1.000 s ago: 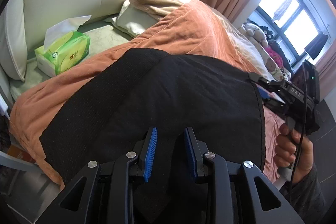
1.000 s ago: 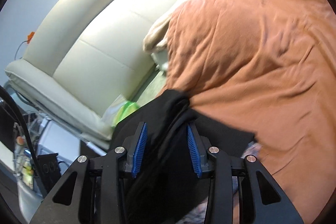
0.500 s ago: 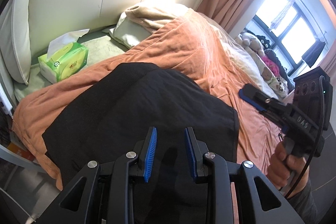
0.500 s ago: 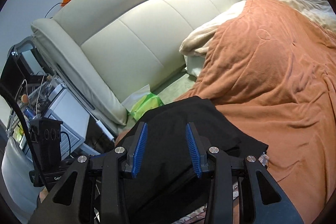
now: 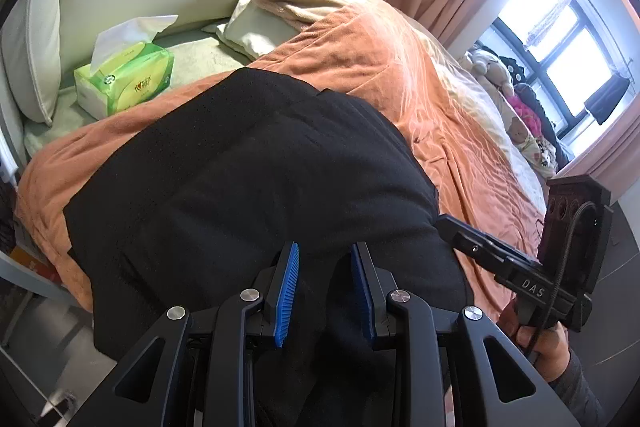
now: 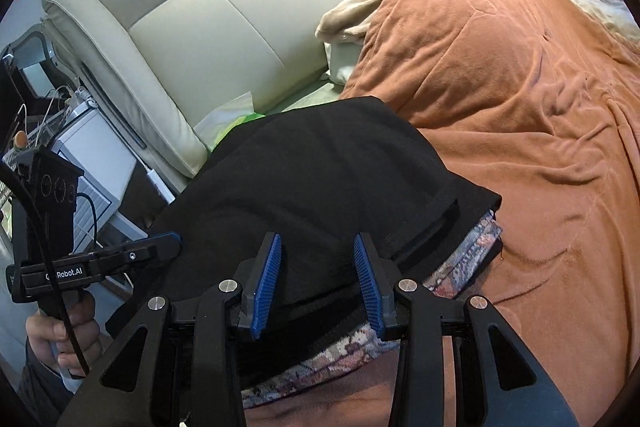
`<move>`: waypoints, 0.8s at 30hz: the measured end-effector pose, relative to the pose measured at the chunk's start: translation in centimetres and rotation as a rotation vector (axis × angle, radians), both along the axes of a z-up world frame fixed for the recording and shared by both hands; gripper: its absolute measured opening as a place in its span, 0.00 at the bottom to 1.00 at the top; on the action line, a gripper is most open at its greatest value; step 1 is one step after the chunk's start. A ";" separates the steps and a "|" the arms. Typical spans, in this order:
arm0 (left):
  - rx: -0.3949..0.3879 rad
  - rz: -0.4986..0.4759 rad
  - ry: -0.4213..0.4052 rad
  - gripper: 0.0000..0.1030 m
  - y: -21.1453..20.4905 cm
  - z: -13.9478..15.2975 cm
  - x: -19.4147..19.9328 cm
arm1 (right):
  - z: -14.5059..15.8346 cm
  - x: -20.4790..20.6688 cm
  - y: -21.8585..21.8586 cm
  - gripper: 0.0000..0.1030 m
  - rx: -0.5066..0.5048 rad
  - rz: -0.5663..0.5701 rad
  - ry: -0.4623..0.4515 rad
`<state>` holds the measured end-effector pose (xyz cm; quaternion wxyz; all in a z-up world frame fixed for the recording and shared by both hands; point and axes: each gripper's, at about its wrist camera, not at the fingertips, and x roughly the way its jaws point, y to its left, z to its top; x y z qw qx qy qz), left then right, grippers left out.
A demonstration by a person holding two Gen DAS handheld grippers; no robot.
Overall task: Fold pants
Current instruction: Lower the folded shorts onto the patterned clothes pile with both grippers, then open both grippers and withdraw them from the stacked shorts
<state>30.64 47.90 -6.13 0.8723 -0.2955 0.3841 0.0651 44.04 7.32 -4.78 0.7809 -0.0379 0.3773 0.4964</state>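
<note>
Black pants (image 5: 256, 179) lie folded on the orange blanket (image 5: 360, 67) at the bed's near corner; they also show in the right wrist view (image 6: 320, 179). My left gripper (image 5: 323, 259) is open just above the pants' near edge, nothing between its blue pads. My right gripper (image 6: 316, 267) is open over the pants' near right part, also empty. Each gripper shows from the side in the other's view: the right one (image 5: 452, 227) at the pants' right edge, the left one (image 6: 168, 241) at their left edge.
A green tissue pack (image 5: 128, 83) sits at the bed head beside a cream pillow (image 5: 256, 27) and the padded headboard (image 6: 248, 27). A patterned cloth strip (image 6: 468, 259) shows under the pants. A bedside unit (image 6: 92, 167) stands left. Soft toys (image 5: 496, 71) and a window lie far right.
The right gripper let go of the pants' corner and swung back to their right edge. The pants settled flat in a smaller fold. Both cameras pulled back slightly.
</note>
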 end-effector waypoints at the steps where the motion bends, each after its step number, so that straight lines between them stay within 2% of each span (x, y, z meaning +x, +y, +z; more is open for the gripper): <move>1: 0.003 -0.001 0.000 0.29 -0.2 0.2 -0.2 | 0.0 -0.1 -0.2 0.35 -0.011 0.005 0.002; 11: 0.032 -0.028 -0.037 0.29 -3.3 2.6 -0.9 | 2.6 -2.9 -4.8 0.35 -0.018 0.012 -0.003; 17: 0.067 -0.049 -0.048 0.29 -5.7 2.4 0.3 | 4.0 -4.6 -9.4 0.35 -0.013 -0.007 -0.019; 19: 0.087 -0.049 -0.046 0.29 -6.4 2.3 1.0 | 4.4 -5.1 -10.9 0.40 -0.010 -0.013 -0.025; 21: 0.090 -0.044 -0.052 0.29 -6.9 2.2 1.4 | 5.0 -5.7 -12.7 0.55 0.000 -0.027 -0.044; 24: 0.080 -0.027 -0.040 0.29 -7.7 1.6 1.4 | 5.7 -6.6 -15.1 0.58 0.003 -0.046 -0.064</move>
